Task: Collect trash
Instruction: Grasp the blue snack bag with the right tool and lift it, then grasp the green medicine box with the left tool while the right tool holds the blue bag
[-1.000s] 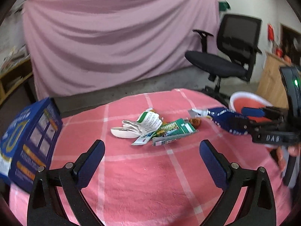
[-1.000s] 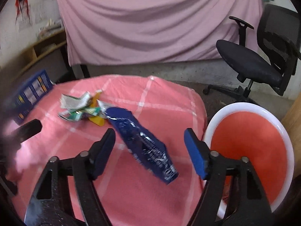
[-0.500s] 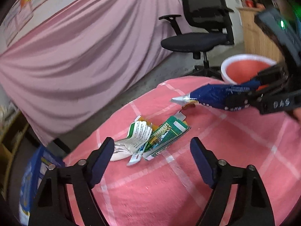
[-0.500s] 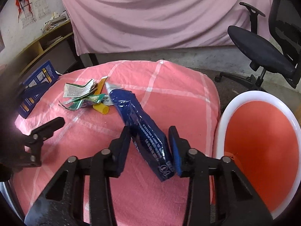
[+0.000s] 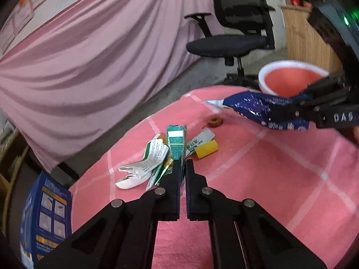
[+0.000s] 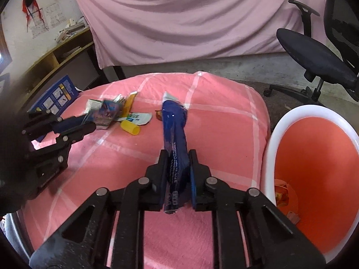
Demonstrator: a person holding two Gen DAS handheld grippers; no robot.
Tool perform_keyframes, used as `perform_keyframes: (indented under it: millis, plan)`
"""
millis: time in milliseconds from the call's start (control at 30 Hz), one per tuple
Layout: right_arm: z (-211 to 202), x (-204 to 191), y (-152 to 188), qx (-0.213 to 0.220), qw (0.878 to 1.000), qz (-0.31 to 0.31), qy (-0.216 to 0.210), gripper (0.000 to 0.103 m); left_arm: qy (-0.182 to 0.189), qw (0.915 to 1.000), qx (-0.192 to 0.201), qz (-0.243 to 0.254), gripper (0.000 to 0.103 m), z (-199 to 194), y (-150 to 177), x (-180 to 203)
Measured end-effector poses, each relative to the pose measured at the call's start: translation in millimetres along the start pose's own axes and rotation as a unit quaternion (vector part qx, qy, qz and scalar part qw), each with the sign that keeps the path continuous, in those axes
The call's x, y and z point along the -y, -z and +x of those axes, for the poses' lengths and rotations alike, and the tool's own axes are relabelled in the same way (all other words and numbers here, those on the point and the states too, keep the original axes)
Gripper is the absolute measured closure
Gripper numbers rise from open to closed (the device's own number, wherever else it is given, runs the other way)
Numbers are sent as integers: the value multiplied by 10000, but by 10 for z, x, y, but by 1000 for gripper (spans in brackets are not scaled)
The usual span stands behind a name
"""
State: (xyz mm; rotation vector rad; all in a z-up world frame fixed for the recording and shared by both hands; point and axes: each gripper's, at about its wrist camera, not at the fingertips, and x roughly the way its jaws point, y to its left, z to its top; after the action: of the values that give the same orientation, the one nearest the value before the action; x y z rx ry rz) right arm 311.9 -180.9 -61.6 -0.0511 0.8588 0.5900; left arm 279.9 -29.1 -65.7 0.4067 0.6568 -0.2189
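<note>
My left gripper (image 5: 182, 168) is shut on a green and white carton (image 5: 176, 143) and holds it above the pink checked table (image 5: 258, 179). It also shows blurred in the right wrist view (image 6: 105, 114). My right gripper (image 6: 178, 157) is shut on a blue foil wrapper (image 6: 176, 130), also seen in the left wrist view (image 5: 264, 112), held above the table near the bin (image 6: 314, 157), white outside and orange inside. Left on the table are crumpled paper (image 5: 145, 168), a yellow piece (image 5: 206, 149), a white label (image 5: 199, 140) and a small brown ring (image 5: 215, 122).
A blue box (image 5: 44, 213) stands at the table's left edge. A black office chair (image 5: 235, 33) stands behind the table by the bin. A pink drape (image 6: 190, 18) hangs at the back. A wooden shelf (image 6: 56, 60) is at the left. Some scraps (image 6: 282, 197) lie in the bin.
My left gripper has closed on the green carton and lifted it off the pile. My right gripper has closed tight on the blue wrapper and holds it raised.
</note>
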Motion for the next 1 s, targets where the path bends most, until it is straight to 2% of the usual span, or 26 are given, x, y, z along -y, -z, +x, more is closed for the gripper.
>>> perform_keyframes:
  millis: [167,267,367,500,733,867,1000]
  plan:
    - [-164,-50,45,312,9995,-11,-42,70,291,9952,410,-835,101,-298,-17,-108]
    - [-305,-99,73,631,9980,-62,-22,71,392,9882,775,-1266,102,-483,-33,-113]
    - [-502,-146,104,1142,9934,-125,15,71,456,9799,1148,-1566,102,-656,-116,-43]
    - [-800,-185,148,1895,9817,-182,52,70,468,9739,1396,-1725,103,-785,-242,61]
    - [-1163,-50,199,2692,9627,50,276,70,608,9692,1750,-1624,103,-965,-521,250]
    - [-1246,101,238,2736,9610,249,323,70,699,9720,1646,-1524,103,-918,-635,341]
    - [-1196,218,246,2387,9702,346,251,70,855,9749,1081,-1749,103,-787,-532,312]
